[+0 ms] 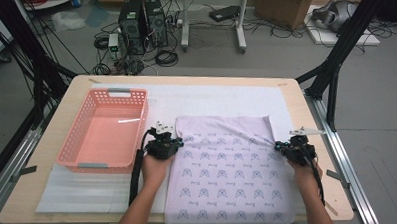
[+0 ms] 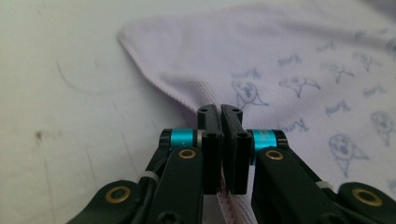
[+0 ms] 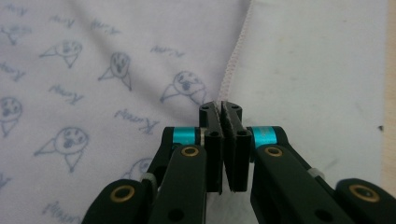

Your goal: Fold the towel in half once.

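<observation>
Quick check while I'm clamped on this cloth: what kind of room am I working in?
Most likely a lab or workshop recording bay, not a home. Two computer towers stand on the floor among loose cables, black frame struts flank the table, and a cardboard box sits behind.

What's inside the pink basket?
Nothing shows inside the pink basket; its floor looks bare. The near wall hides a strip of that floor. It sits beside the cloth.

Both forearms are extended forward from the near edge, well apart and roughly level. The left gripper (image 1: 183,140) is held in the left hand (image 1: 156,166), its jaws pressed together. The right gripper (image 1: 276,145) is held in the right hand (image 1: 304,169), jaws likewise closed.
</observation>
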`<state>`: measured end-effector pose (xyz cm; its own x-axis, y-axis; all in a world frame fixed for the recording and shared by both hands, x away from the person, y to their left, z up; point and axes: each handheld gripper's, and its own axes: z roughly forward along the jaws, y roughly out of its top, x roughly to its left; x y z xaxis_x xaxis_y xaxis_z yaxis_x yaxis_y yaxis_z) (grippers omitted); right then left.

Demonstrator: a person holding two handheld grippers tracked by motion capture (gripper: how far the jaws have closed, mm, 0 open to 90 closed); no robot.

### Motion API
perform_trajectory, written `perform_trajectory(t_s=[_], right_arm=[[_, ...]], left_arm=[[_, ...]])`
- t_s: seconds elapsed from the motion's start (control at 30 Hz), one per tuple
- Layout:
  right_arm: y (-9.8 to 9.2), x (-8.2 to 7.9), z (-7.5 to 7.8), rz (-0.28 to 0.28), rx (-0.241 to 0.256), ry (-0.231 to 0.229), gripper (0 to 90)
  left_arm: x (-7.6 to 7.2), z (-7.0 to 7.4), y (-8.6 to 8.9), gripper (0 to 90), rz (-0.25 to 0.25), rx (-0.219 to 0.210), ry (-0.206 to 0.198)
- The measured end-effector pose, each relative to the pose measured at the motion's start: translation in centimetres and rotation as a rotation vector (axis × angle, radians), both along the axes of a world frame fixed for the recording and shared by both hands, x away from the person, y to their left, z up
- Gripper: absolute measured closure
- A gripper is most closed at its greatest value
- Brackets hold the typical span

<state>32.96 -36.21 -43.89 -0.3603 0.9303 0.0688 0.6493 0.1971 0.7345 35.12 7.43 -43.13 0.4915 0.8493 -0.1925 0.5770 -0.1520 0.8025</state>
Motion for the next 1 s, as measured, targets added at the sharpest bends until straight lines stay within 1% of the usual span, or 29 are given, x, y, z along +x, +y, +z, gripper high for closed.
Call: perform_trajectory(t_s=[0.07, 0.13, 0.17, 0.2, 0.27, 0.3, 0.33, 0.37, 0.47, 0.5, 0.53, 0.57, 0.6, 0.77, 0.8, 0.83, 0.9, 1.0], right_arm=[[-0.1, 0.4, 0.3, -0.015, -0.008, -0.013, 88.0], [-0.2, 1.0, 0.8, -0.034, -0.010, -0.034, 88.0], [-0.3, 1.3, 1.1, -0.040, 0.004, -0.045, 88.0], [-0.4, 1.7, 1.5, -0.046, 0.014, -0.056, 88.0], [-0.5, 2.3, 2.4, -0.047, 0.034, -0.086, 88.0], [-0.5, 2.5, 2.9, -0.046, 0.046, -0.092, 87.9], [-0.5, 2.7, 3.3, -0.044, 0.052, -0.108, 87.9], [-0.5, 2.8, 3.7, -0.040, 0.062, -0.117, 87.9], [-0.4, 2.4, 4.2, -0.021, 0.066, -0.127, 87.9], [-0.5, 2.1, 4.3, -0.011, 0.071, -0.132, 87.8], [-0.7, 1.8, 4.3, -0.006, 0.083, -0.135, 87.8], [-0.8, 1.4, 4.2, -0.001, 0.093, -0.136, 87.8], [-0.9, 1.0, 4.2, 0.008, 0.105, -0.136, 87.8], [-1.1, -1.5, 4.2, 0.057, 0.111, -0.148, 87.7], [-1.1, -2.1, 4.2, 0.064, 0.113, -0.147, 87.7], [-1.1, -2.6, 4.1, 0.073, 0.110, -0.149, 87.7], [-1.1, -3.6, 3.9, 0.089, 0.104, -0.149, 87.7], [-1.2, -4.9, 3.4, 0.106, 0.106, -0.144, 87.7]], left_arm=[[0.6, 0.9, -0.2, 86.7, 0.011, -0.009, -0.017], [1.3, 1.5, -0.2, 86.7, 0.025, -0.018, -0.025], [1.7, 1.6, -0.1, 86.7, 0.040, -0.035, -0.027], [2.0, 1.7, 0.1, 86.7, 0.051, -0.043, -0.017], [2.5, 1.8, 0.5, 86.7, 0.071, -0.067, -0.011], [2.6, 1.8, 0.8, 86.7, 0.074, -0.088, -0.010], [2.6, 1.8, 0.9, 86.6, 0.078, -0.097, -0.013], [2.5, 1.8, 1.0, 86.7, 0.067, -0.098, -0.014], [1.8, 2.0, 1.3, 86.5, 0.041, -0.109, -0.031], [1.6, 2.1, 1.4, 86.5, 0.036, -0.120, -0.031], [1.3, 2.2, 1.5, 86.5, 0.030, -0.123, -0.034], [1.0, 2.3, 1.6, 86.5, 0.023, -0.114, -0.034], [0.6, 2.3, 1.6, 86.5, 0.015, -0.116, -0.036], [-1.8, 2.7, 2.0, 86.5, -0.033, -0.118, -0.064], [-2.3, 2.7, 2.1, 86.5, -0.045, -0.114, -0.064], [-2.8, 2.6, 2.2, 86.4, -0.053, -0.114, -0.072], [-3.9, 2.4, 2.4, 86.4, -0.069, -0.114, -0.077], [-5.2, 1.8, 2.7, 86.4, -0.088, -0.115, -0.070]])
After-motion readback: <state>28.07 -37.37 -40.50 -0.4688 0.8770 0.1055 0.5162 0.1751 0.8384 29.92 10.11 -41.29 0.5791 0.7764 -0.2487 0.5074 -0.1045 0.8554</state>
